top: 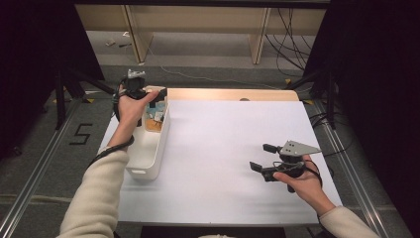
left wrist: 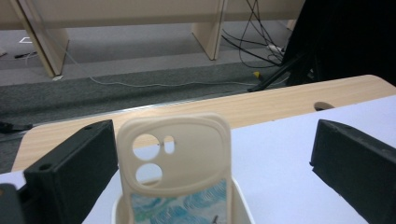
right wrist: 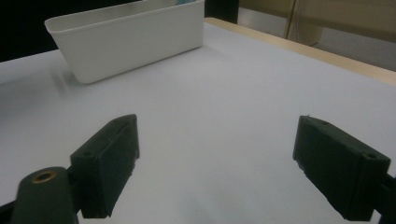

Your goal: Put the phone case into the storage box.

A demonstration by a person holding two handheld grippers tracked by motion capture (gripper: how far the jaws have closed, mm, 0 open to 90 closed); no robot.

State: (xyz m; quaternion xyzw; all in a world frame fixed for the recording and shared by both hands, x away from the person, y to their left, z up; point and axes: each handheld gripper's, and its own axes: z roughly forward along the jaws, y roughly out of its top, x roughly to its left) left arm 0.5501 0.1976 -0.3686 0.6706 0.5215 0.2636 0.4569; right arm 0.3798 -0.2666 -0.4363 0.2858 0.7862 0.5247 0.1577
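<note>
My left gripper (left wrist: 215, 163) spread around phone case (left wrist: 175, 158) upright in white bin (top: 151, 148) | right gripper (top: 261, 157) spread over bare counter (top: 223, 148), well apart

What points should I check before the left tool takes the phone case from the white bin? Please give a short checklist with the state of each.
1. Left tool jaws open: ok, wide apart.
2. Phone case between the jaws: ok, it stands upright in the white bin, nearer one jaw.
3. Jaws touching the case: not yet; a gap shows on both sides.
4. Other items in the bin free of the case: cannot tell.
5. Right tool out of the way: ok, open above the white table sheet, far from the bin.
</note>
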